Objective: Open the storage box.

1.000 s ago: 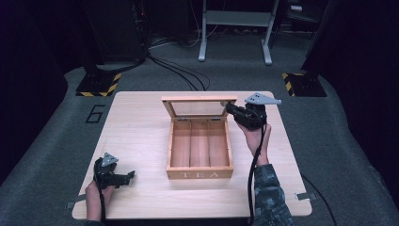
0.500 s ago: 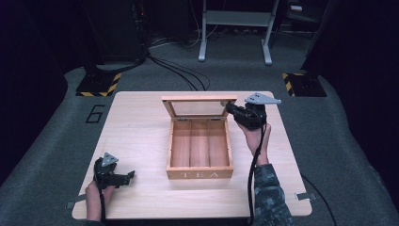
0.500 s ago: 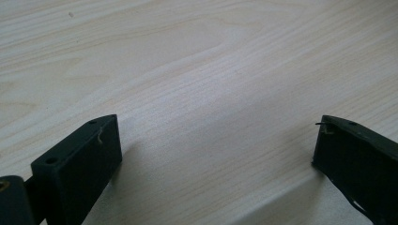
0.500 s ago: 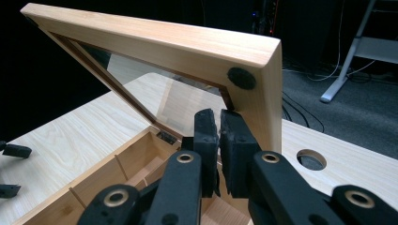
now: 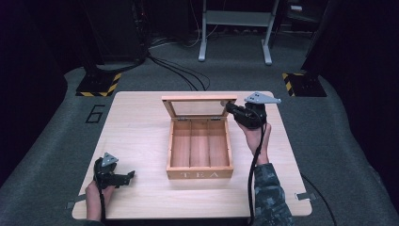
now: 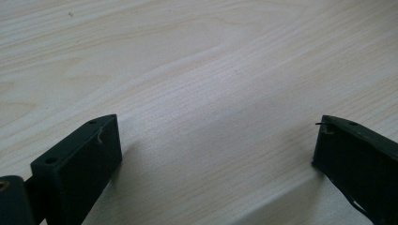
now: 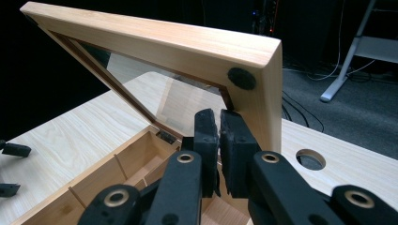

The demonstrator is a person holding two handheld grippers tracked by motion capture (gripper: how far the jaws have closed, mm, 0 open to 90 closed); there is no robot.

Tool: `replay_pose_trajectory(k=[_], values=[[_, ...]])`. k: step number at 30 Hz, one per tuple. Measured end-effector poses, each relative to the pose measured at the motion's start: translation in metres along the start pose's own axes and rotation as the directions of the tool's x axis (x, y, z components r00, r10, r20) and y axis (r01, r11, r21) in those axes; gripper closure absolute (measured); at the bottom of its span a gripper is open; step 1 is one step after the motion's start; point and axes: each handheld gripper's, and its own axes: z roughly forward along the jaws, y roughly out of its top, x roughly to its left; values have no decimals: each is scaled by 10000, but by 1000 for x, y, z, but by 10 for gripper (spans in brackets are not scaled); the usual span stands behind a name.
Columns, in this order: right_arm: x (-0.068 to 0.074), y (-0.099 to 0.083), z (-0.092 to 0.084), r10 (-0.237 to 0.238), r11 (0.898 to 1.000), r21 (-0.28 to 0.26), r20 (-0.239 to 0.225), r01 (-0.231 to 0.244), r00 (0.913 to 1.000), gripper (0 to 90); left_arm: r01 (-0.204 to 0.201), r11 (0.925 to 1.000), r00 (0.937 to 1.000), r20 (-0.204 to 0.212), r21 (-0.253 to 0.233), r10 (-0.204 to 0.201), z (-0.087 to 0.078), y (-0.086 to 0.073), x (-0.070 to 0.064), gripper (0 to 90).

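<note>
On the table (image 5: 141, 117), at about 8 o'clock from the tea box (image 5: 200, 150), the left gripper (image 5: 123, 177) rests near the front edge with its jaws spread wide; in the left gripper view they frame bare wood and nothing lies between them. The box sits mid-table with its long axis running from 6 to 12 o'clock, its three bare compartments open to view. Its glass lid (image 5: 198, 107) stands up at the 12 o'clock side, hinged along the back wall. The right gripper (image 5: 230, 108) is much the nearer one: it sits at the lid's 3 o'clock corner, jaws pressed together, and in the right gripper view the tips lie just under that wooden corner (image 7: 253, 75). Whether the tips touch the frame or pinch its thin inner edge is hard to make out, since the jaws hide the contact. My guess is the next move swings the lid on its hinge.
</note>
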Motion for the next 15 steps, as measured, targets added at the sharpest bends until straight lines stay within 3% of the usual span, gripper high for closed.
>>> replay_pose_trajectory(k=[15], values=[[0, 0, -2, 29, 10000, -40, -46, -29, 10000, 850, 13, 10000, 10000, -3, 1, -13, 0, 0, 0, 11]])
